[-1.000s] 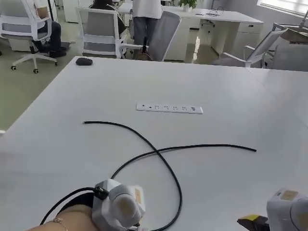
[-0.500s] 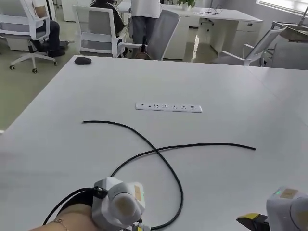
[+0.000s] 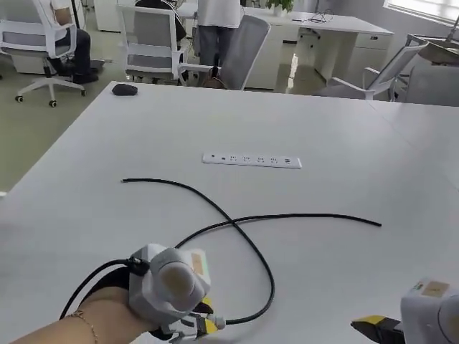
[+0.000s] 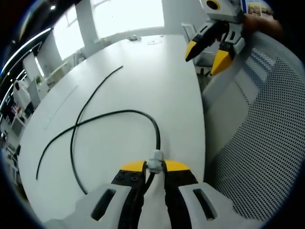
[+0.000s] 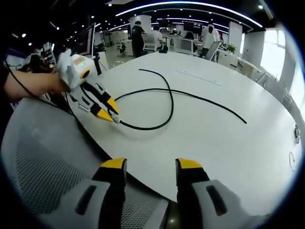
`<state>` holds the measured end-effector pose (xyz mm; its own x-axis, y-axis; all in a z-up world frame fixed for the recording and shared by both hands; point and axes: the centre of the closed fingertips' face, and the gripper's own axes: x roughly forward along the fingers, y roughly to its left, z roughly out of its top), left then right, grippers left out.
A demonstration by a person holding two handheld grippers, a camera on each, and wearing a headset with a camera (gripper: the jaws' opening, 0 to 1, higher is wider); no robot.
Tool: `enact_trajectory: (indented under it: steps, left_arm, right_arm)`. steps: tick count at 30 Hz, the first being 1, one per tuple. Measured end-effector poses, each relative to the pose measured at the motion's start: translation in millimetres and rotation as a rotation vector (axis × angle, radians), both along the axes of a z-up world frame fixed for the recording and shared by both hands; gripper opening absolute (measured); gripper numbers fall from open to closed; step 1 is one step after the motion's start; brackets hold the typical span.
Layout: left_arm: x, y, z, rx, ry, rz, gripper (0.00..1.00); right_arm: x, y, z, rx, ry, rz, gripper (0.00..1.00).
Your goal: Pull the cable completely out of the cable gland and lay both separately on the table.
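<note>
Pinching a small white cable gland [image 4: 155, 159] between its yellow-tipped jaws, the left gripper [image 3: 206, 325] sits low at the near edge of a wide white table [image 3: 344, 136]. A thin black cable [image 3: 244, 240] leaves the gland, bends right, then sweeps far and left to a loose end. A second black run crosses it mid-table and reaches a free end on the right. Its near end slips behind the left gripper, where it cannot be traced. The right gripper [image 5: 151, 168] hovers off the near right edge, well apart from the cable, with its jaws spread and holding nothing. A white power strip [image 3: 251, 160] lies farther back, and a dark mouse [image 3: 124, 89] sits at the far left corner.
</note>
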<state>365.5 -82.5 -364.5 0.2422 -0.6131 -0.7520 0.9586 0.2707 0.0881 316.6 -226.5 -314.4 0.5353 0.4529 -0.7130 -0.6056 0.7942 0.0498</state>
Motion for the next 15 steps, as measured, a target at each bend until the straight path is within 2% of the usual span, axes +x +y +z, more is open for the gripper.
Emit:
enact_trajectory:
  steps: [2, 4, 6, 8, 9, 10, 12, 13, 15]
  left_arm:
    - [0.3, -1.3, 5.2, -0.008, -0.007, 0.006, 0.15]
    - [0.2, -2.5, 9.2, -0.008, -0.022, 0.005, 0.15]
    - [0.1, -3.0, 14.4, -0.005, -0.04, -0.004, 0.15]
    - [-1.6, -3.2, 22.4, 0.005, -0.065, -0.024, 0.15]
    - [-2.9, -3.4, 26.2, 0.008, -0.075, -0.03, 0.15]
    - [-4.9, -3.6, 29.3, 0.01, -0.077, -0.036, 0.15]
    - [-8.2, -3.7, 36.1, 0.014, -0.086, -0.045, 0.15]
    - [-9.5, -4.2, 39.6, 0.009, -0.088, -0.047, 0.15]
    - [-13.0, -8.1, 49.3, -0.026, -0.082, -0.044, 0.15]
  right_arm:
    - [0.9, 5.9, 3.8, 0.065, 0.012, 0.007, 0.39]
    - [2.5, 14.9, 9.7, 0.134, 0.01, 0.037, 0.42]
    - [-0.8, 19.6, 8.4, 0.127, 0.044, 0.097, 0.44]
    - [0.0, 24.4, 9.2, 0.102, 0.047, 0.158, 0.44]
    - [1.2, 29.8, 11.2, 0.089, 0.038, 0.212, 0.43]
    - [2.7, 34.1, 13.6, 0.089, 0.03, 0.245, 0.42]
    - [8.5, 43.8, 18.5, 0.122, 0.04, 0.265, 0.4]
    - [11.1, 49.7, 20.0, 0.121, 0.044, 0.305, 0.4]
    - [13.9, 59.0, 20.7, 0.096, 0.045, 0.392, 0.41]
